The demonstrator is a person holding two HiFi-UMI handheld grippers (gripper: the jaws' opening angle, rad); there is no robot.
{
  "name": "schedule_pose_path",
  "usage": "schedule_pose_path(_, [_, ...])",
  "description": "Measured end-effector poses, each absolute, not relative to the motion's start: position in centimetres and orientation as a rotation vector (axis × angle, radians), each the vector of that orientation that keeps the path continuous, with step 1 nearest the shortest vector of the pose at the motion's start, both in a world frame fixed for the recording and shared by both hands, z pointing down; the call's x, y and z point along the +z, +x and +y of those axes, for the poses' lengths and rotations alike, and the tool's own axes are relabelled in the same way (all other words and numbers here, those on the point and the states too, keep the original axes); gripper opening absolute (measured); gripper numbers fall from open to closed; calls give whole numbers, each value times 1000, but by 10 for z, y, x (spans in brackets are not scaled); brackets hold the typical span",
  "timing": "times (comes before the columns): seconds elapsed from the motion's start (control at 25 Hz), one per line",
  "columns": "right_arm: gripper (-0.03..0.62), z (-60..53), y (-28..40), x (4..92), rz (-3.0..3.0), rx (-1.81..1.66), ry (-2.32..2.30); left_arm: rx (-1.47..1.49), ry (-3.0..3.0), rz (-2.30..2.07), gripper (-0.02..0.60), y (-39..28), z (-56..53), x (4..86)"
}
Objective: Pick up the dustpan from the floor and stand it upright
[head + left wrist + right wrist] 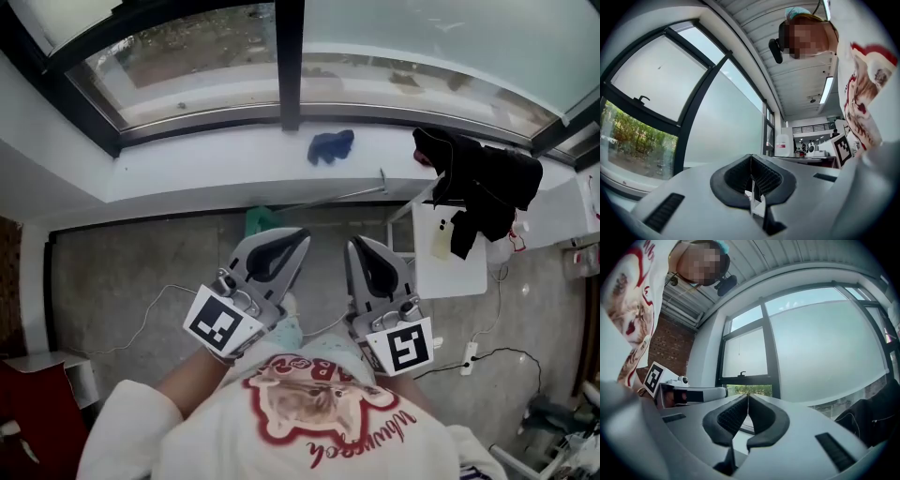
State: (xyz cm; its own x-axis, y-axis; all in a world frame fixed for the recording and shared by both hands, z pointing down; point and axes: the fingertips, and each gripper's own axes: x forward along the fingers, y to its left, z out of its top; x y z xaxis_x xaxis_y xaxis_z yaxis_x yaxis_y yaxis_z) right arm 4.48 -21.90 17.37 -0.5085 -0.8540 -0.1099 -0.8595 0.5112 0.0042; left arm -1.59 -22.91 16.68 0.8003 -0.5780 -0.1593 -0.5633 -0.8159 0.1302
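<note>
Head view: left gripper point(300, 236) and right gripper point(357, 246) hang side by side at the chest point(319, 422), idle because what I take for the dustpan point(262, 221) (green, on the floor point(141, 272) beneath the sill point(216, 155)) lies ahead unreached; each gripper view shows jaws pressed together, empty.

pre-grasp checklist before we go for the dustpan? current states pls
1. Dustpan located: ok. The green dustpan lies on the floor below the sill, with its handle running right.
2. Left gripper empty: ok, jaws together on nothing.
3. Right gripper empty: ok, jaws together on nothing.
4. Jaws open for a grasp: not ok, both are shut.
5. Grippers aimed at dustpan: not ok, neither gripper view shows it.
6. Pan free to grasp: cannot tell, the left gripper hides part of it in the head view.
</note>
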Motion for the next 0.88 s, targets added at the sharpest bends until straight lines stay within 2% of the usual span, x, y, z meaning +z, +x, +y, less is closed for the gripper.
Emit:
schedule_pose_path(0.2, [26, -267, 64, 179, 2631, 36, -1531, -279, 2871, -937, 21, -1, -280, 181])
schedule_pose_path(0.44, [26, -304, 82, 232, 2719, -58, -1538, -267, 2816, -985, 21, 13, -314, 201])
schedule_pose_path(0.88, [26, -409, 137, 395, 2821, -176, -1743, -235, 2649, -1052, 20, 30, -379, 302])
